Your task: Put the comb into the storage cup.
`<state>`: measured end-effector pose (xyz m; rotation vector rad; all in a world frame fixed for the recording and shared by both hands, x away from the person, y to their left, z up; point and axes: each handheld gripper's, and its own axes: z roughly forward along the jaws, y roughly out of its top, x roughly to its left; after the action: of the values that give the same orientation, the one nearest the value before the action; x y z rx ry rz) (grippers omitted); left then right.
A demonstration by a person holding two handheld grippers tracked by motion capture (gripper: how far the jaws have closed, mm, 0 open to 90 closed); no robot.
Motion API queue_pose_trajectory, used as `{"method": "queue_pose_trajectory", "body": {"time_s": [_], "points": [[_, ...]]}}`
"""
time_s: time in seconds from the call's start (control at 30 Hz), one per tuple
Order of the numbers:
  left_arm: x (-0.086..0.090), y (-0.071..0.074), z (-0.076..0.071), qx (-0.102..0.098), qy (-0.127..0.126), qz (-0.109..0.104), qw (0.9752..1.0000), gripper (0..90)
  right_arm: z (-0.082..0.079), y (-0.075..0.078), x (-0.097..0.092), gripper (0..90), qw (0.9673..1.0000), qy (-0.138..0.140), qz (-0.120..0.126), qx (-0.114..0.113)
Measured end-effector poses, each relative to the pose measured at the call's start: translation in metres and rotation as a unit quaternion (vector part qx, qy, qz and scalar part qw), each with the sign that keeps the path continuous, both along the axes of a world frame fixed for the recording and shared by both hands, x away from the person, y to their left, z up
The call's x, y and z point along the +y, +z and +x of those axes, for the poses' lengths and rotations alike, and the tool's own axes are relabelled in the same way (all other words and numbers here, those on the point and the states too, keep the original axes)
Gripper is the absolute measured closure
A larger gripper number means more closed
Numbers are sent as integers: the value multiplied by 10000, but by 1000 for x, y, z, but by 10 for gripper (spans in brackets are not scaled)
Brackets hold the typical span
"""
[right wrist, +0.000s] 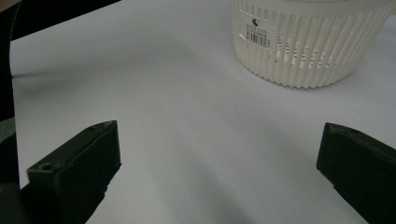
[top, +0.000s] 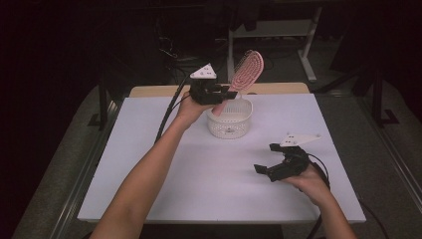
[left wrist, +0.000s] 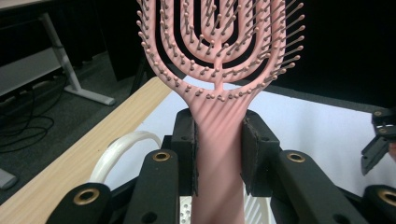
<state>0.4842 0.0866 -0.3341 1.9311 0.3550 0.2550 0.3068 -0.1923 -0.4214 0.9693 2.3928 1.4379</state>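
Observation:
A pink vented hairbrush (top: 245,72) stands tilted, head up and to the right, its handle end dipping over the white slotted basket (top: 230,123). My left gripper (top: 222,93) is shut on the brush handle; in the left gripper view both pads clamp the pink hairbrush (left wrist: 219,130) at its neck, with the basket rim (left wrist: 116,149) below. My right gripper (top: 266,159) rests low over the table at the front right, jaws wide open with nothing between them. The right gripper view looks across bare table to the basket (right wrist: 308,42).
The white table (top: 149,164) has a wooden strip (top: 149,91) along its far edge. A desk frame (top: 308,45) and cables lie on the dark floor beyond. Open tabletop spreads left of and in front of the basket.

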Motion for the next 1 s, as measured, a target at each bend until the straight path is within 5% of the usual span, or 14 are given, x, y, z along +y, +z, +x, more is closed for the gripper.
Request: {"method": "queue_pose_trajectory", "body": {"time_s": [1.0], "points": [[-7, -40, 12, 219, 25, 564, 9982, 703, 0, 0, 0, 0, 10000, 13, -4, 6]]}}
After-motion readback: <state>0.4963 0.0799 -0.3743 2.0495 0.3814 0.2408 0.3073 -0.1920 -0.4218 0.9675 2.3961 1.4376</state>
